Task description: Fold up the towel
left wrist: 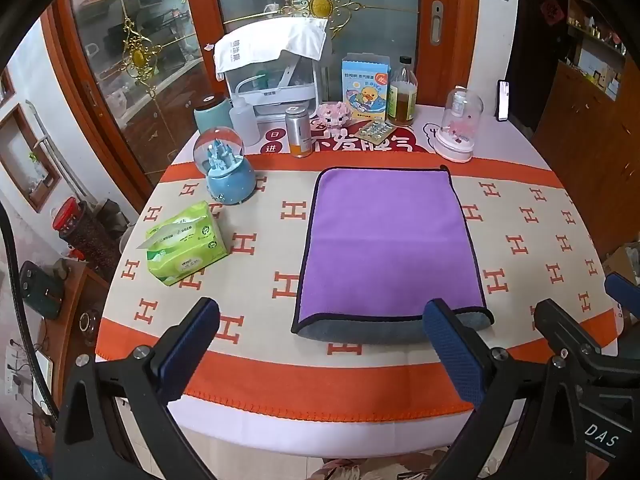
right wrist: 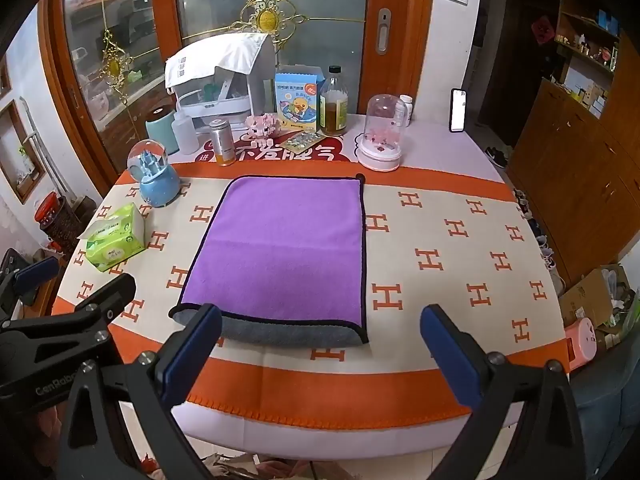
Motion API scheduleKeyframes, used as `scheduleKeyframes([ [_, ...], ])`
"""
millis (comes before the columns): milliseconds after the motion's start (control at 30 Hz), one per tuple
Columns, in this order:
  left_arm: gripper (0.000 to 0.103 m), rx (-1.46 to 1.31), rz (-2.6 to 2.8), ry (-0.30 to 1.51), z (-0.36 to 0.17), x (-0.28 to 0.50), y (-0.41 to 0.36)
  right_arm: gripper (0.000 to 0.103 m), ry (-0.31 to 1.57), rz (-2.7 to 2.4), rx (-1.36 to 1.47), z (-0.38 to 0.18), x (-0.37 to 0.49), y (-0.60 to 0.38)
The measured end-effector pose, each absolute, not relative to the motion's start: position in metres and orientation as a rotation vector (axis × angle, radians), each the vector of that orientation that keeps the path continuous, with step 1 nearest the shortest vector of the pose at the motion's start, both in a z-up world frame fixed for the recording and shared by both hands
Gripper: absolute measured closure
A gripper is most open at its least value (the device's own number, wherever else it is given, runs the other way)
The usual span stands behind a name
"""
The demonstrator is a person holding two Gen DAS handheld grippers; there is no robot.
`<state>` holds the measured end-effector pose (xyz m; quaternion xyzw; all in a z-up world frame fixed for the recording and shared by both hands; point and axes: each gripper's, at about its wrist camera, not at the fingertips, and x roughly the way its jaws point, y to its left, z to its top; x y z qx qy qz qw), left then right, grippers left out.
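Note:
A purple towel (left wrist: pixel 390 240) with a dark hem and a grey underside lies flat on the table, folded over so a grey strip shows along its near edge. It also shows in the right wrist view (right wrist: pixel 284 248). My left gripper (left wrist: pixel 320 344) is open and empty, held above the table's near edge just short of the towel. My right gripper (right wrist: pixel 320 344) is open and empty, at the near edge by the towel's near right corner. The right gripper's fingers (left wrist: pixel 560 320) show at the right of the left wrist view.
A green tissue pack (left wrist: pixel 186 244) and a blue snow globe (left wrist: pixel 228 168) stand left of the towel. Bottles, a duck box (left wrist: pixel 366 88), a glass dome (left wrist: pixel 458 124) and a white appliance (left wrist: pixel 276 72) line the back. The orange-and-cream cloth (right wrist: pixel 460 248) covers the table.

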<state>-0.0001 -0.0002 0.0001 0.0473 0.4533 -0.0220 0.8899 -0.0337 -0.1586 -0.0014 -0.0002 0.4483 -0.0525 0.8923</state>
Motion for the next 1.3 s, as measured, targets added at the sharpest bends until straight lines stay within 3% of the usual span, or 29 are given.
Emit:
scheduleKeyframes([
  [1300,0.002,0.096,-0.066,0.921,0.005,-0.014,-0.002,0.003,0.918,-0.123,0.017,0.0,-0.041,-0.165],
])
